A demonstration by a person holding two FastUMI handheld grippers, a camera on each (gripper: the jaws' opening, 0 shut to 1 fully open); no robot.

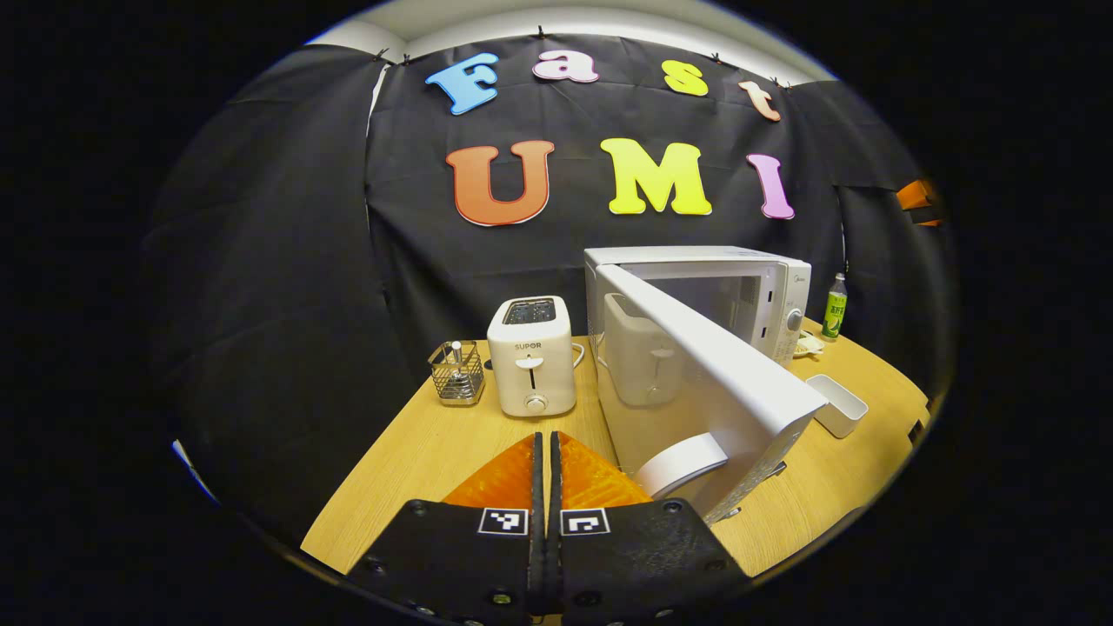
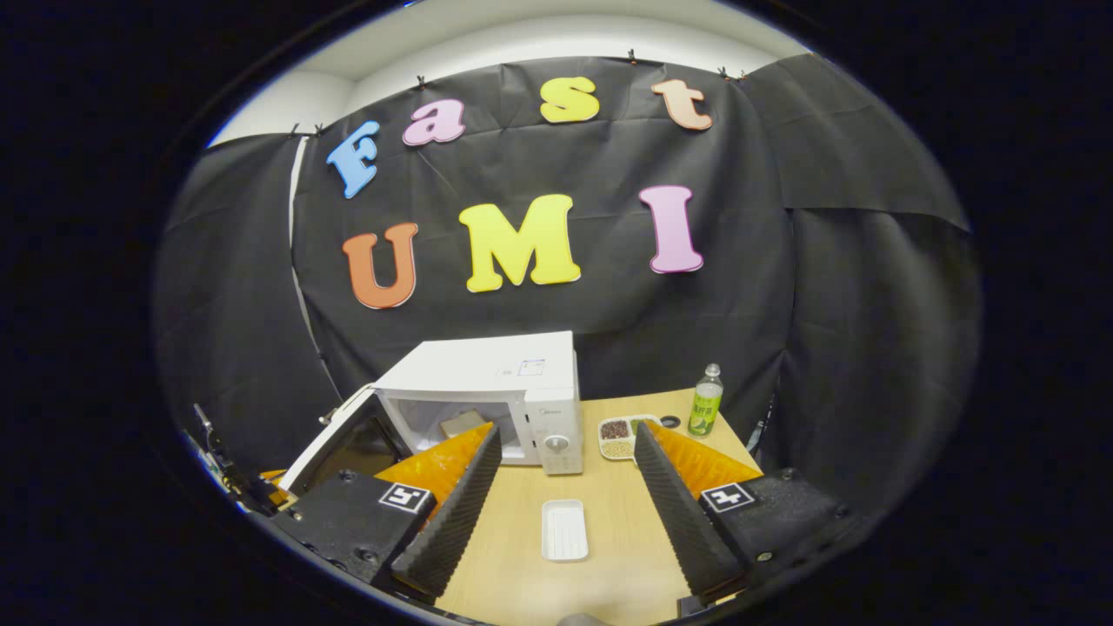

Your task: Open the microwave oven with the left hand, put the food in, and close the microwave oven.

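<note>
In the left gripper view the left claw (image 1: 546, 474) is clenched on nothing, fingers pressed together, low over the near part of the counter (image 1: 417, 452) and just short of the swung-out microwave door (image 1: 709, 365). In the right gripper view the right claw (image 2: 565, 487) is spread wide and empty above a white tray (image 2: 564, 529) lying on the counter's middle. Beyond it the microwave (image 2: 487, 374) stands toward the back edge, door open to its left, with what looks like the food (image 2: 461, 423), a pale block, inside the cavity. So I judge the loading done and the closing in hand: the left claw must get behind the door's outer face and push it shut. The food is small and dim, so its kind is unclear; the door's handle is hard to make out, and the left claw's fingers partly hide the cavity's left.
</note>
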